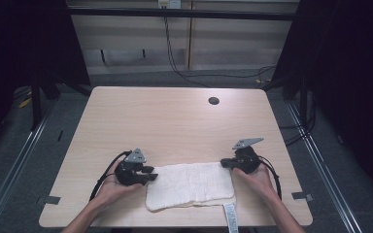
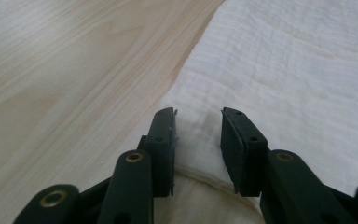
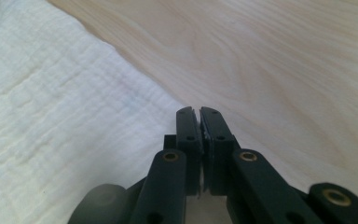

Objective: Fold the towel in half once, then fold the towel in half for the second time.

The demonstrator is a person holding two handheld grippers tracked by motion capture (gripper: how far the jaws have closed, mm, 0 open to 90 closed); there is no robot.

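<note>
At the near edge of the desk [image 1: 175, 121], a folded white cloth [image 1: 192, 190] lies flat with its long axis running left to right along that edge, a labelled strap [image 1: 230, 217] hanging from its near right corner over the rim. A gripper sits at each short end, so neither hand has far to go. In the left gripper view, the left gripper [image 2: 198, 133] straddles the cloth's [image 2: 298, 84] far left corner, its jaws parted with a raised pinch of fabric between them and the pads not visibly pressing (a grasp set up, by the look of it, but not yet made); the cloth spreads away ahead and to the right of those jaws. In the right gripper view, the right gripper [image 3: 199, 122] has its jaws clenched together at the cloth's [image 3: 51, 107] far right corner, a thin sliver of pale fabric apparently caught between the pads, though the nip is too small to be sure. Farther off, bare wood runs to a dark cable hole [image 1: 213, 101] near the desk's far right corner.
</note>
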